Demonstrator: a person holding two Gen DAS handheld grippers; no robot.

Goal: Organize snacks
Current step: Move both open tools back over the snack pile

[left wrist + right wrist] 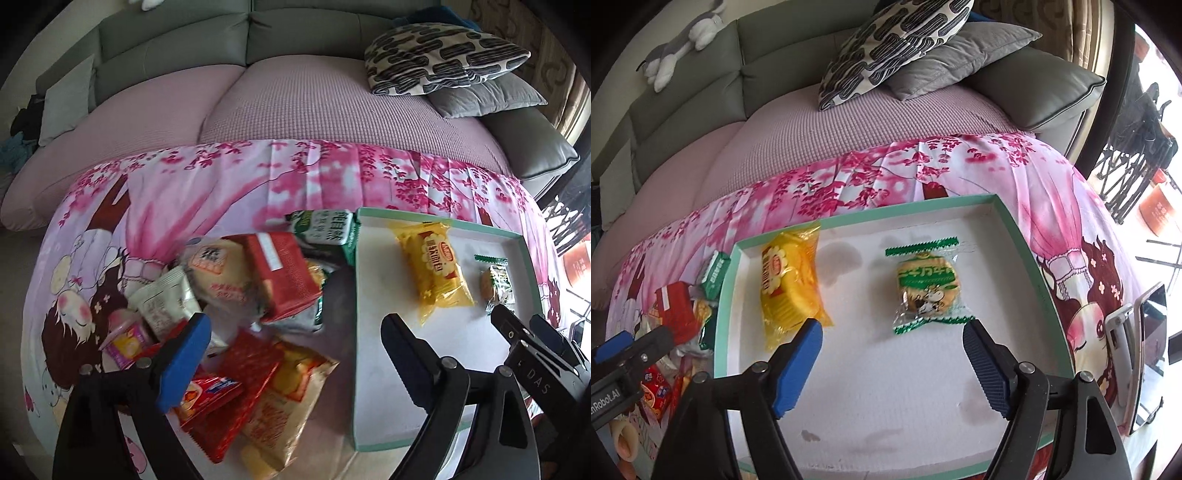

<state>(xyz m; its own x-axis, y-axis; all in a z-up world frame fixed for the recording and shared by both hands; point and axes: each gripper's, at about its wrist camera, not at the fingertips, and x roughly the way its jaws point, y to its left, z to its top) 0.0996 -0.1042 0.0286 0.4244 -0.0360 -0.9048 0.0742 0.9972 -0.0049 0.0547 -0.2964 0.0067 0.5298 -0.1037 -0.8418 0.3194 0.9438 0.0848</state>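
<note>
Both hand-held grippers spread, holding nothing: left hand-held gripper [295, 354] over the heap of mixed snack packets [255, 295]; right hand-held gripper [892, 354] over the shallow white green-rimmed cardboard tray [1015, 229]. Tray sits at the right of the pink floral-clothed worktop [960, 166]. It contains a yellow biscuit packet [790, 288] at its left and a green-edged clear round-cake packet [929, 284] mid-tray, apart.

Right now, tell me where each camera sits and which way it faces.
Left wrist: above the snack pile, facing the sofa; own left tongs open, right tongs at the edge.
Right wrist: over the tray, facing the sofa; own tongs open before the green-wrapped biscuit.
Shared: tray, yellow cake packet, biscuit, patterned cushion.
</note>
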